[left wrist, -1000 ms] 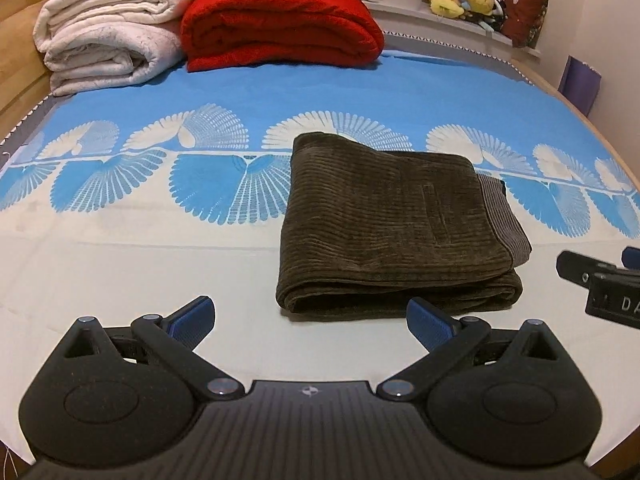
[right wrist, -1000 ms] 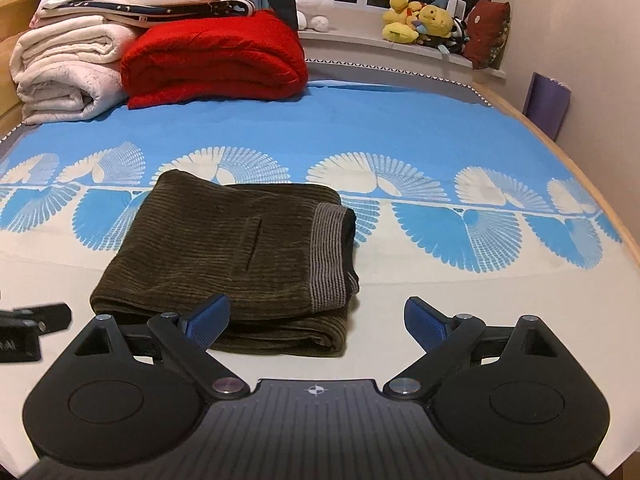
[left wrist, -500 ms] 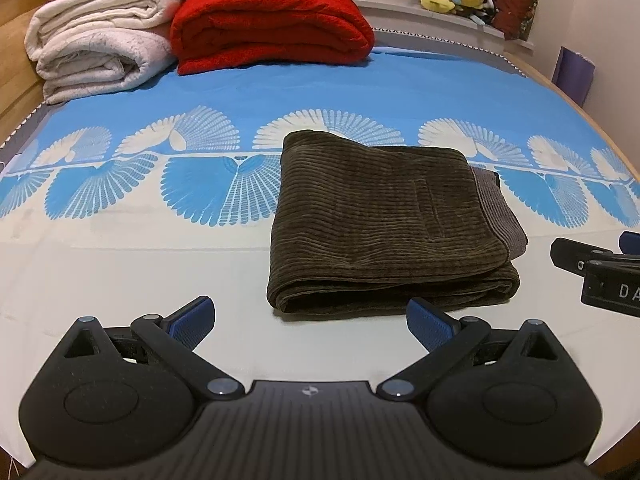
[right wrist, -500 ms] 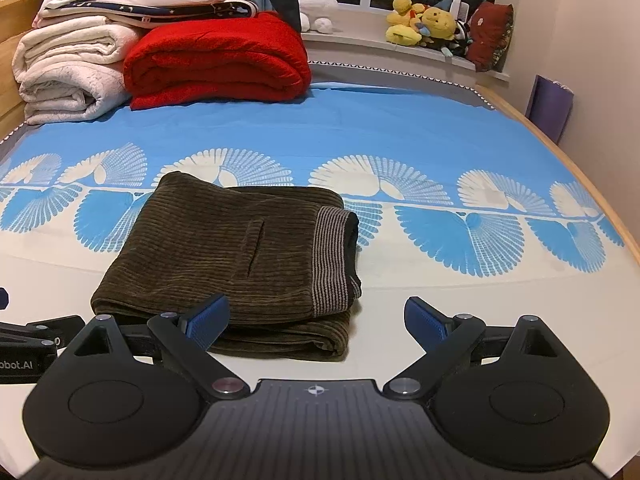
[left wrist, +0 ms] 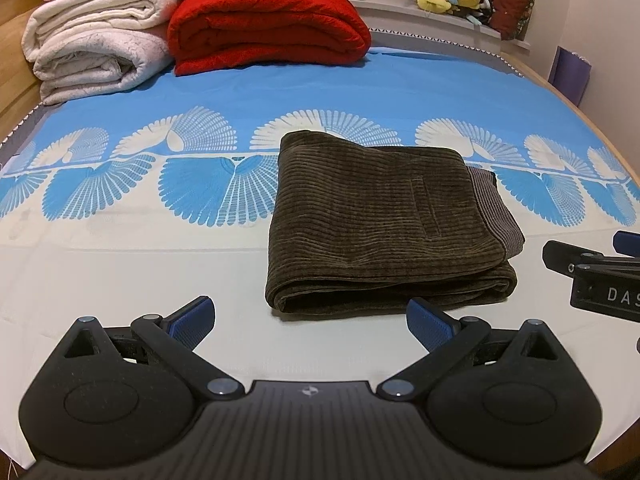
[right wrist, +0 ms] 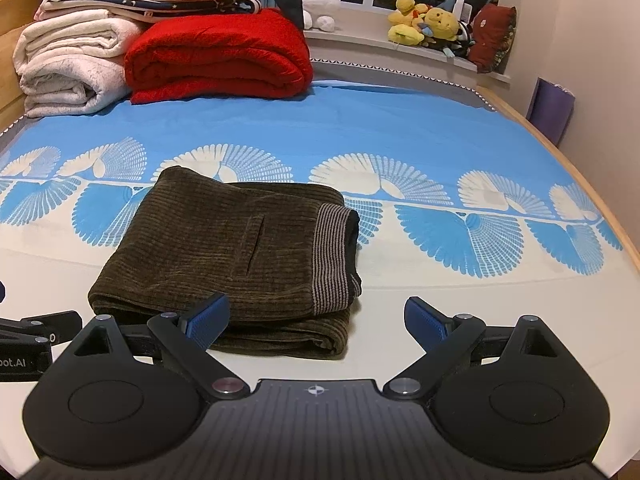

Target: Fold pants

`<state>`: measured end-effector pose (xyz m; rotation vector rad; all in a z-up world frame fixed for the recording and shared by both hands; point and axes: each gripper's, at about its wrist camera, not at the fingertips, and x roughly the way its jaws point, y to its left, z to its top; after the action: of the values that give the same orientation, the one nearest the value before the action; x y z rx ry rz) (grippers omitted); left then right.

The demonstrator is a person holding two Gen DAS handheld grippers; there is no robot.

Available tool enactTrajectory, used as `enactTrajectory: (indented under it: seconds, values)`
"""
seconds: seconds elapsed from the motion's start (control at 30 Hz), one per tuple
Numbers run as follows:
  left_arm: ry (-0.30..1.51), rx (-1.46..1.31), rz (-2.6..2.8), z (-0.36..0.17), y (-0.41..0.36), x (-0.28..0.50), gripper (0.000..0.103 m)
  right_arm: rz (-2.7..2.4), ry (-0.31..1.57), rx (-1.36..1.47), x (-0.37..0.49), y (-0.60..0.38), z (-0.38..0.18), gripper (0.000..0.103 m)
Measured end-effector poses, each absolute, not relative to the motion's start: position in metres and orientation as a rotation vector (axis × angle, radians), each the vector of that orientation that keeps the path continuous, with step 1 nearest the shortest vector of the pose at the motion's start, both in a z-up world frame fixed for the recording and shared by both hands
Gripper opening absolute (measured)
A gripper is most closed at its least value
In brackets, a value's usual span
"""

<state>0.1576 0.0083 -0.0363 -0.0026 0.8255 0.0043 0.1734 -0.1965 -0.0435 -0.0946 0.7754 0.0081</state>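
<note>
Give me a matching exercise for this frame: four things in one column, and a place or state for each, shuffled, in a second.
1. pants
2. red blanket
3. plush toys
4. left gripper

A. on the window ledge
B. open, holding nothing
C. folded in a compact stack on the bed sheet
D. folded at the far end of the bed, beside the white blankets

Pairs: 1-C, 2-D, 3-A, 4-B

The pants [left wrist: 384,220] are dark olive-brown corduroy, folded into a compact, roughly rectangular stack of several layers. They lie flat on the bed [left wrist: 120,272], across the line where the blue fan print meets the cream part. A striped waistband [right wrist: 332,256] and a slit pocket [right wrist: 254,244] face up.
</note>
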Motion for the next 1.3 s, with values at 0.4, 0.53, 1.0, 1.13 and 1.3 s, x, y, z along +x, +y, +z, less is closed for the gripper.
enactTrajectory:
  seconds: [0.4, 0.53, 1.0, 1.13, 1.3]
  values:
    - [0.828, -0.002, 0.000, -0.0369, 0.0075, 0.1585, 0.102, 0.011, 0.781, -0.106, 0.1747, -0.1958, -0.0448, 0.095]
    - [0.831, 0.000, -0.002, -0.0371, 0.0070, 0.1586, 0.102, 0.011, 0.783, -0.106, 0.1751, -0.1951, -0.0454, 0.095]
    - [0.832, 0.002, -0.009, -0.0378, 0.0059, 0.1589, 0.102, 0.013, 0.782, -0.108, 0.1756, -0.1939, -0.0456, 0.095]
    - [0.833, 0.002, -0.012, -0.0379, 0.0058, 0.1587, 0.102, 0.012, 0.781, -0.108, 0.1755, -0.1937, -0.0456, 0.095]
    - [0.829, 0.005, -0.015, -0.0379, 0.0054, 0.1580, 0.102, 0.012, 0.781, -0.108, 0.1756, -0.1933, -0.0455, 0.095]
